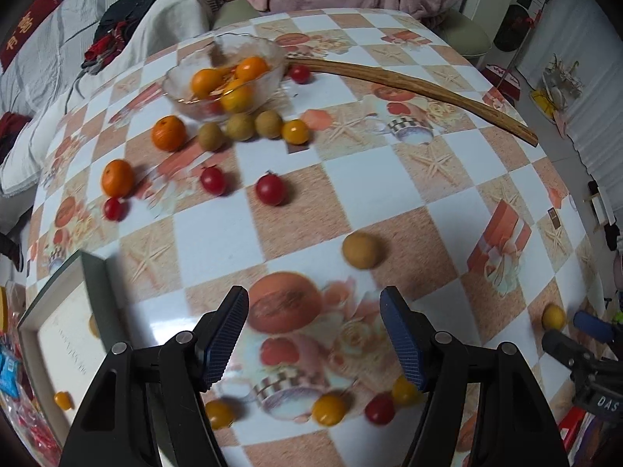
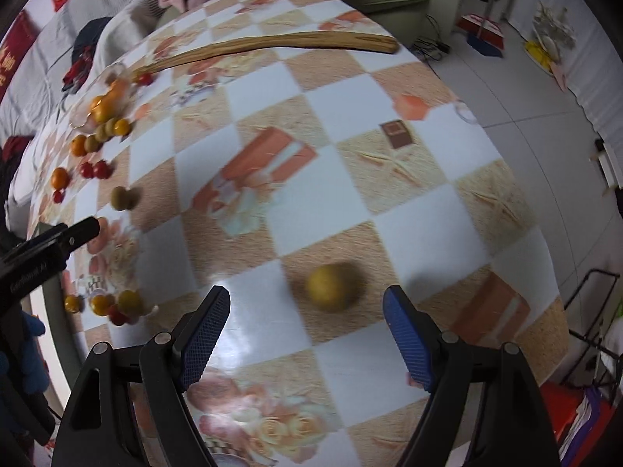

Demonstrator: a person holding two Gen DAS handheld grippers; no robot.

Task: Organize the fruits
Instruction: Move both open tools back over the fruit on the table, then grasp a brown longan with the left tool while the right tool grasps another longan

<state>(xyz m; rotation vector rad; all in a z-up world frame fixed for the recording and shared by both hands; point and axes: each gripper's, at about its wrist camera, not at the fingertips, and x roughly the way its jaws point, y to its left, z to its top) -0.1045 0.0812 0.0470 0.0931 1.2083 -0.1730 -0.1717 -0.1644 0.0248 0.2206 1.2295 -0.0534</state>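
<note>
My right gripper (image 2: pixel 305 334) has its blue pads spread wide with nothing between them, and just ahead of the tips a yellow-brown round fruit (image 2: pixel 331 288) sits alone on the checked tablecloth (image 2: pixel 409 241). It is blurred, so I cannot tell its skin, but I judge it light, firm and ready to roll. I would bring the pads down either side of its widest part and close gently, since a pinch above the middle would squirt it away.

My left gripper (image 1: pixel 313 340) is likewise parted and empty, hovering over the printed cloth. Beneath its fingers lie small yellow cherry tomatoes (image 1: pixel 329 408) and a red one (image 1: pixel 379 408). These look smooth-skinned, soft and easy to burst, so they want the lightest squeeze across the middle. A little beyond, a tan longan-like fruit (image 1: pixel 362 250) rests by itself.

Further out are two more red cherry tomatoes (image 1: pixel 271 190), two small oranges (image 1: pixel 168 133), heavier and tougher-skinned I think, and a row of tan fruits (image 1: pixel 240 127) touching the glass bowl (image 1: pixel 268 48).

The bowl already holds several oranges. It is glass and fragile, so I would lower fruit in rather than drop it. Behind it lies a long wooden stick (image 1: pixel 420 87).
</note>
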